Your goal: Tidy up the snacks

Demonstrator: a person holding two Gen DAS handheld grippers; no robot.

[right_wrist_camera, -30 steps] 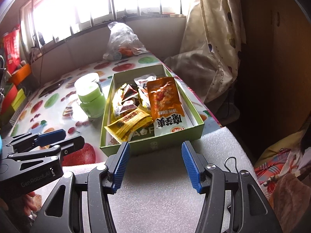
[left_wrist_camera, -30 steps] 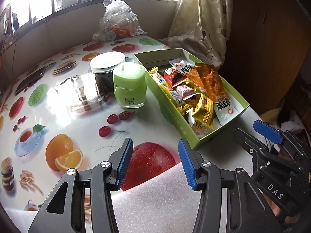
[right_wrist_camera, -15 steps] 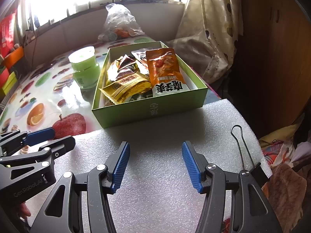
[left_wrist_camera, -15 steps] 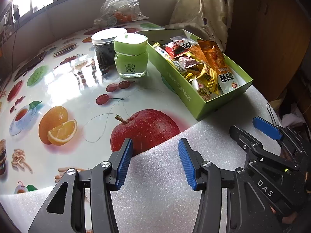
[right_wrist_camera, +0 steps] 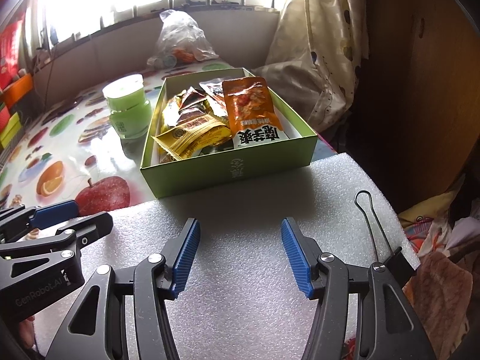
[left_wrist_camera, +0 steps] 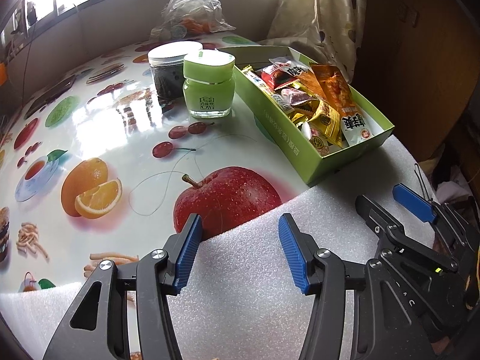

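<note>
In the left wrist view, the dark jar [left_wrist_camera: 171, 73] stands at 11 o'clock and the green jar [left_wrist_camera: 208, 90] touches or nearly touches it at 12 o'clock. The green box [left_wrist_camera: 288, 147] lies at 1 o'clock, full of snack packets [left_wrist_camera: 324, 114].

The left gripper [left_wrist_camera: 238, 247] is released over the white foam sheet [left_wrist_camera: 240, 309]; its jaws have just been opening and nothing is between them. The right gripper [right_wrist_camera: 240, 249] is also released and empty, with the box at its 12 o'clock.

All snacks seem to be inside already, though the box corners are partly hidden.

Risks: the 2 grippers are close and may collide. A careless reach may push the light box, or knock the green jar against the dark one.
</note>
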